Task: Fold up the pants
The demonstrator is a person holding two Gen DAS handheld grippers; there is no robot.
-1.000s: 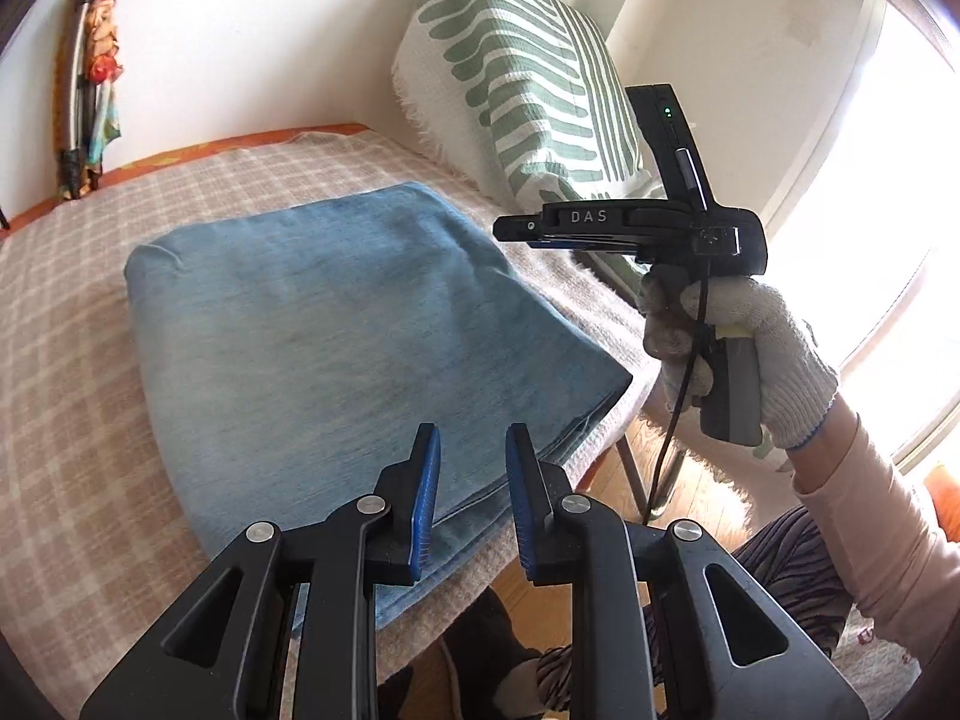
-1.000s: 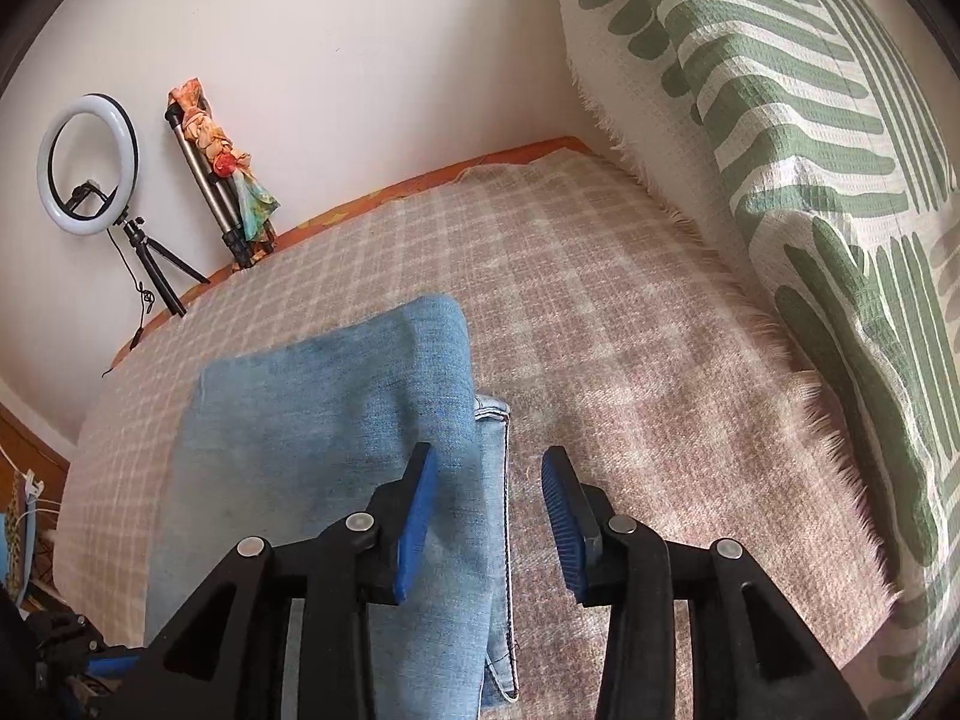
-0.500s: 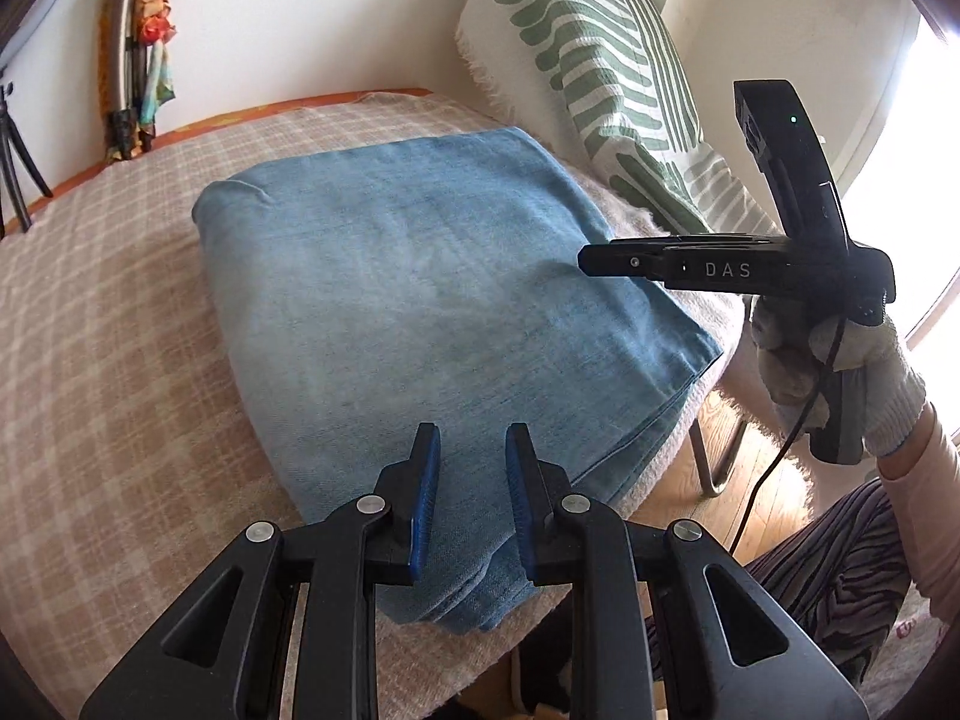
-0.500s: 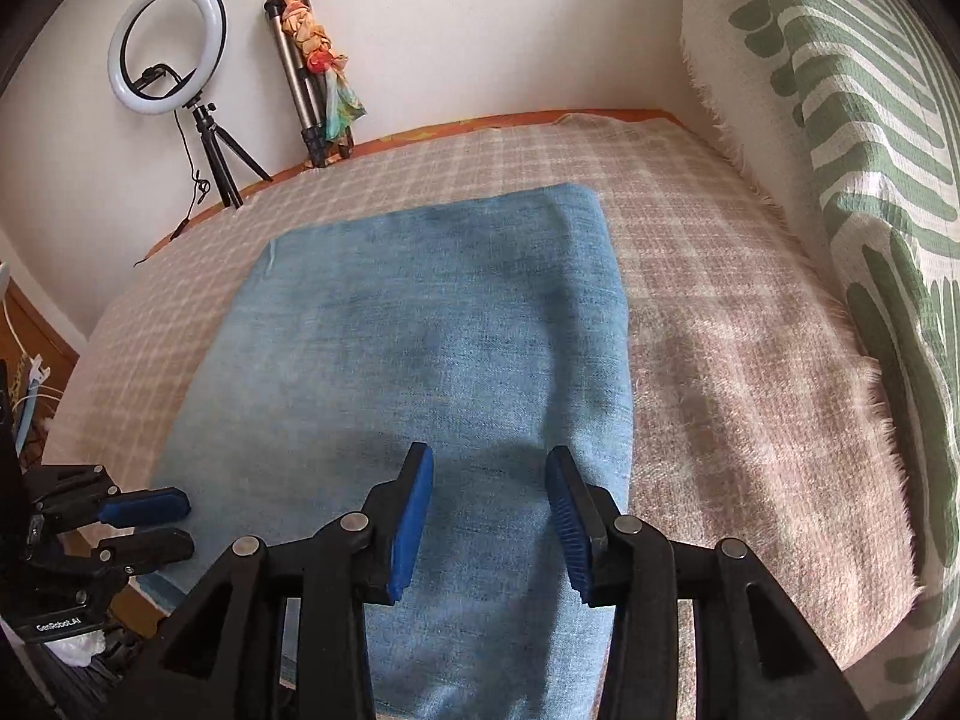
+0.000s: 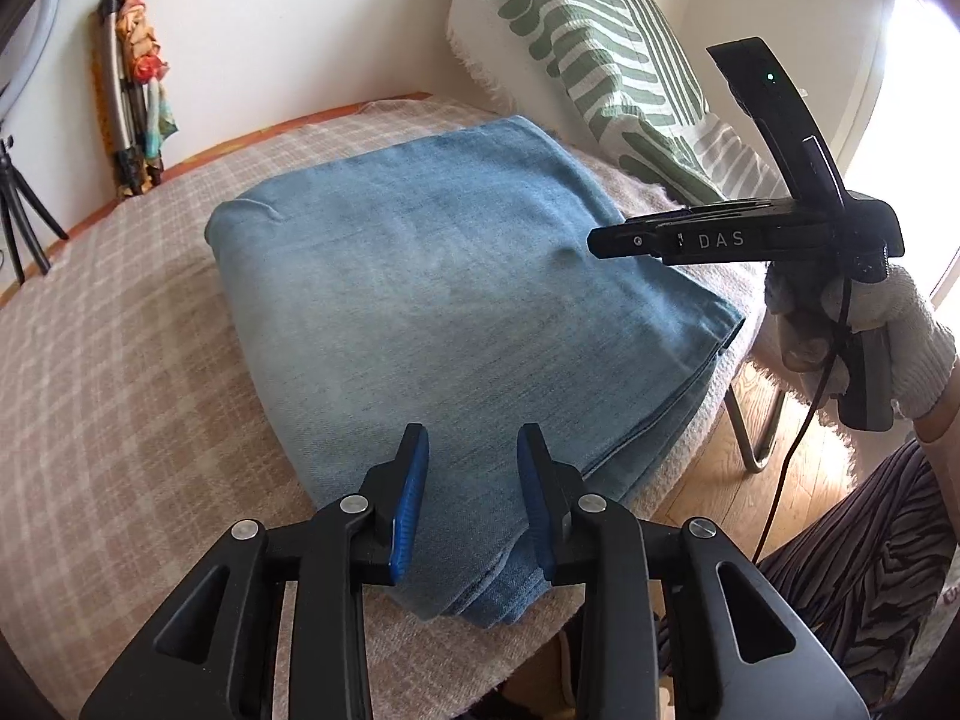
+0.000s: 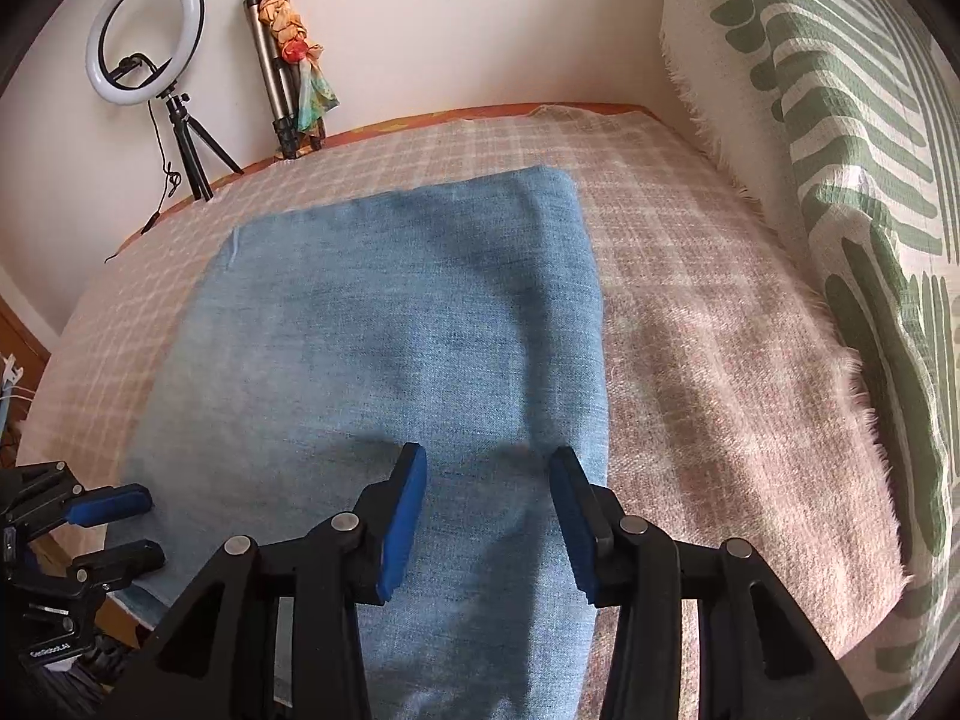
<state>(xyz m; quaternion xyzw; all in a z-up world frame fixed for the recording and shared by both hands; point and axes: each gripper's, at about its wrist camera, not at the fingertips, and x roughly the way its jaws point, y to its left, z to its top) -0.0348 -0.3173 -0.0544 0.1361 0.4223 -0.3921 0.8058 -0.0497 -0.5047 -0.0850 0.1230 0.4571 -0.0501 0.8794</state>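
Note:
The blue denim pants (image 5: 456, 312) lie folded into a thick rectangle on the plaid blanket (image 5: 120, 372); they also show in the right wrist view (image 6: 384, 348). My left gripper (image 5: 471, 498) is open and empty, hovering over the pants' near corner. My right gripper (image 6: 489, 516) is open and empty above the pants' near right part. The right gripper's body (image 5: 744, 237), held by a gloved hand, shows at the right of the left wrist view. The left gripper (image 6: 114, 531) shows at the lower left of the right wrist view.
A green-striped white pillow (image 6: 840, 180) leans along the right side of the bed. A ring light on a tripod (image 6: 147, 36) and a folded tripod with a scarf (image 6: 288, 60) stand against the far wall. Wooden floor (image 5: 792, 480) and a metal leg lie beyond the bed edge.
Both grippers have drawn back and swung over the folded pants, which now lie flat. Both stay open; nothing was taken hold of.

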